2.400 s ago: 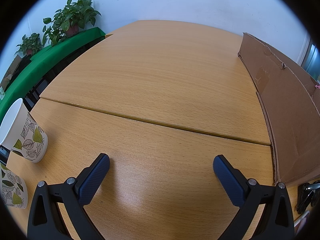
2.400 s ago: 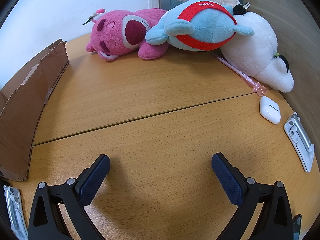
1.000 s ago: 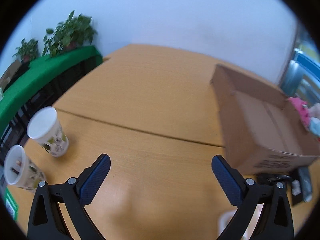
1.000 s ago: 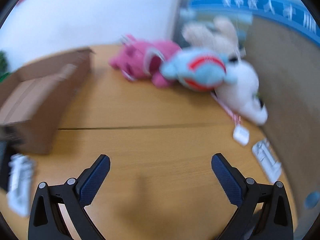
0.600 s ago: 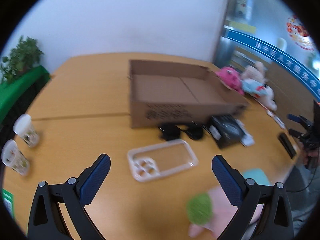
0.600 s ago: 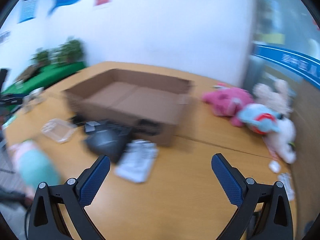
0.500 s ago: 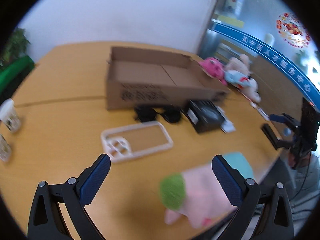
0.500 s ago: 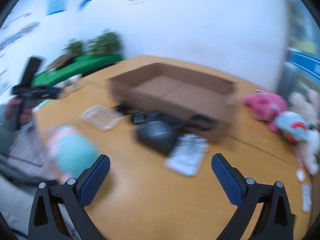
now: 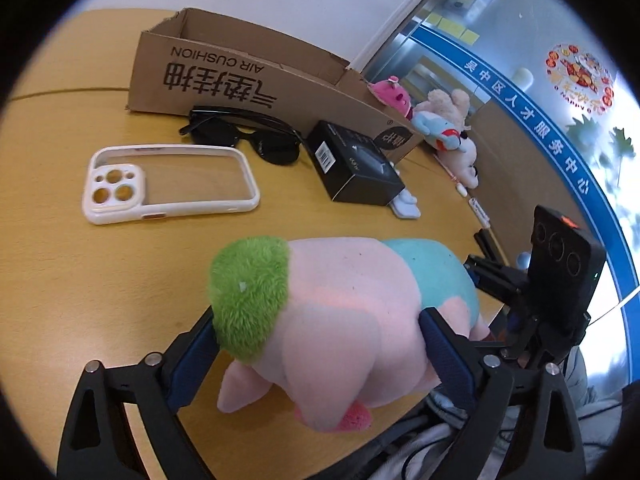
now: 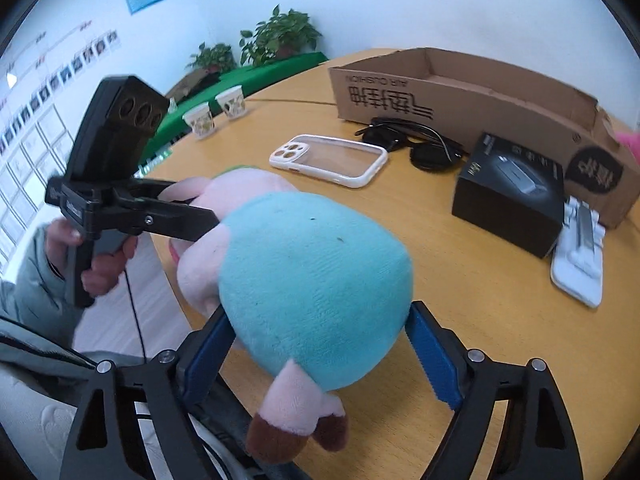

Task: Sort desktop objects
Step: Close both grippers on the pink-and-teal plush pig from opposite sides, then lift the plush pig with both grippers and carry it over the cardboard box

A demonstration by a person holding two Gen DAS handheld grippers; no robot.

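A pink plush toy (image 9: 340, 312) with a green tuft and teal body lies at the table's near edge. My left gripper (image 9: 316, 356) is closed around its pink head end. My right gripper (image 10: 320, 344) is closed around its teal body (image 10: 312, 280). Each gripper also shows in the other's view, the right (image 9: 532, 300) and the left (image 10: 132, 204). An open cardboard box (image 9: 240, 68) stands behind. A clear phone case (image 9: 168, 184), black sunglasses (image 9: 248, 136) and a black box (image 9: 352, 164) lie in front of it.
A white holder (image 10: 576, 256) lies beside the black box. Several plush toys (image 9: 440, 128) lie at the far right of the table. Two paper cups (image 10: 216, 112) stand at the far left, with potted plants (image 10: 276, 36) behind. The table edge is just under the grippers.
Both grippers swung from the bare table and the far toys to the near edge and closed on the pink plush toy from opposite ends.
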